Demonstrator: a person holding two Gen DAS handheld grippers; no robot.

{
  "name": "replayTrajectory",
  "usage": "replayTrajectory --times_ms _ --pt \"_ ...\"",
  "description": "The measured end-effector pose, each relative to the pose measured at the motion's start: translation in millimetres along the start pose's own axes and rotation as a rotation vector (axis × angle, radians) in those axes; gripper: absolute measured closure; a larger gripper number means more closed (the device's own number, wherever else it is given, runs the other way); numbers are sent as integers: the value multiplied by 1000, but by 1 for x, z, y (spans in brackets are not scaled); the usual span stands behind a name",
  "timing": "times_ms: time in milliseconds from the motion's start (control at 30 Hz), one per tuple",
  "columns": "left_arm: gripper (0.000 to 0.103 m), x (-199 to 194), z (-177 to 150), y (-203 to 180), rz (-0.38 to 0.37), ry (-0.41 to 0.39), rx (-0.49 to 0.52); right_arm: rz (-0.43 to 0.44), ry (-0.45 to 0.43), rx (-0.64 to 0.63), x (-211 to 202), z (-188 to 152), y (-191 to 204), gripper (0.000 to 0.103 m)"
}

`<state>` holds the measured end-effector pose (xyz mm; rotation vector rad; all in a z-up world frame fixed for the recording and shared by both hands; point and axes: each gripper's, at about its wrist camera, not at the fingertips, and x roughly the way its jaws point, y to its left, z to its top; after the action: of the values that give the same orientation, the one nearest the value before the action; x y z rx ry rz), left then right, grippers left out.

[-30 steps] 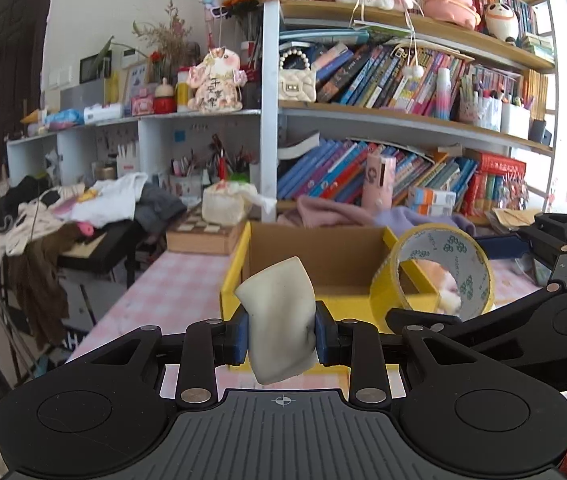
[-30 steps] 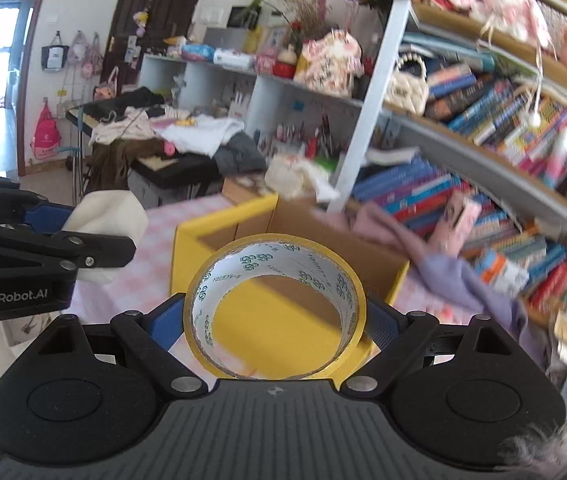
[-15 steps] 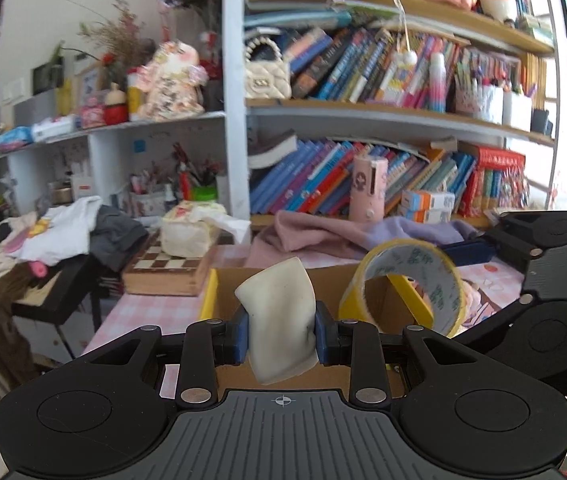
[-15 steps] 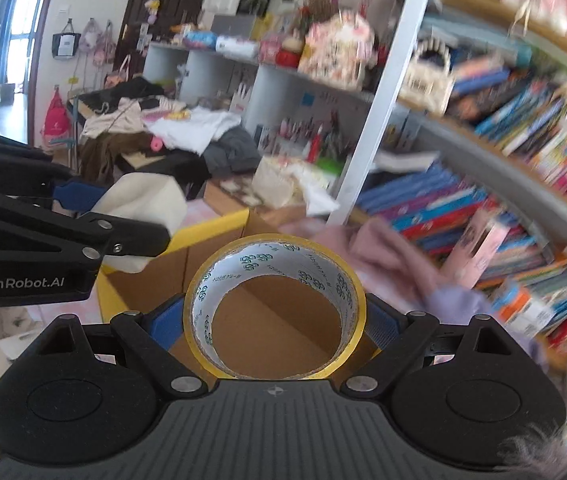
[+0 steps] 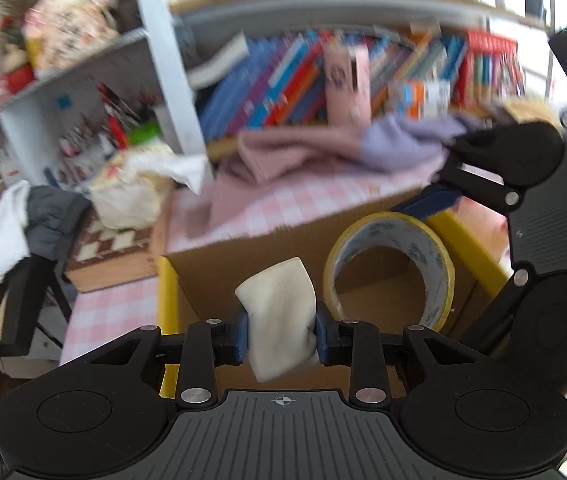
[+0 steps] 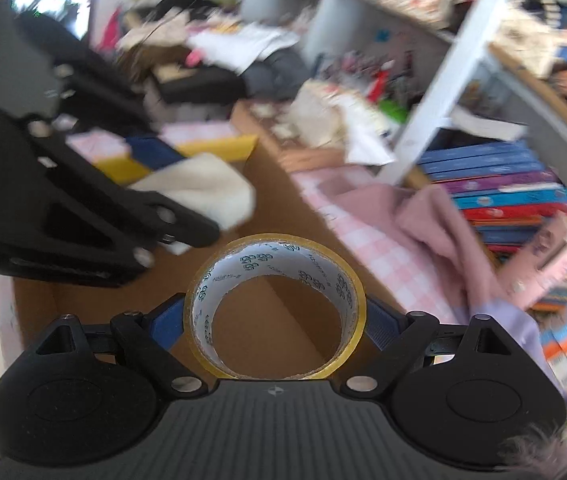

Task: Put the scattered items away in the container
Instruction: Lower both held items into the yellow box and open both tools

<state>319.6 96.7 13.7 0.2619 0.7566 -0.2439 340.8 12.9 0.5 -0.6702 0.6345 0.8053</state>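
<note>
left gripper [image 5: 281,334]: pitched down, clamped on cream folded cloth [image 5: 279,320] | right gripper [image 6: 275,318]: at 2 o'clock, yellow tape roll [image 6: 275,308] gripped | open-topped cardboard box with yellow flaps [image 5: 211,280] below both

Motion blur smears the bookshelf [image 5: 363,64] in both views; book spines and labels are unreadable. The lower end of the cream pad [image 5: 279,316] is hidden behind the left gripper [image 5: 281,330] body. The near rim of the tape roll [image 6: 275,304] is cut off by the right gripper [image 6: 275,320] housing. The box [image 5: 219,264] floor is mostly covered, so its contents cannot be told. Items on the white shelving [image 6: 275,12] are too blurred to identify
</note>
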Motion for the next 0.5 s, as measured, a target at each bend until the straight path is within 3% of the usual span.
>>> replayTrajectory --times_ms 167,500 --pt "72 33 4 3 6 91 37 80 99 -71 34 5 -6 12" --pt "67 62 -1 9 -13 212 88 138 208 -173 67 5 6 12"
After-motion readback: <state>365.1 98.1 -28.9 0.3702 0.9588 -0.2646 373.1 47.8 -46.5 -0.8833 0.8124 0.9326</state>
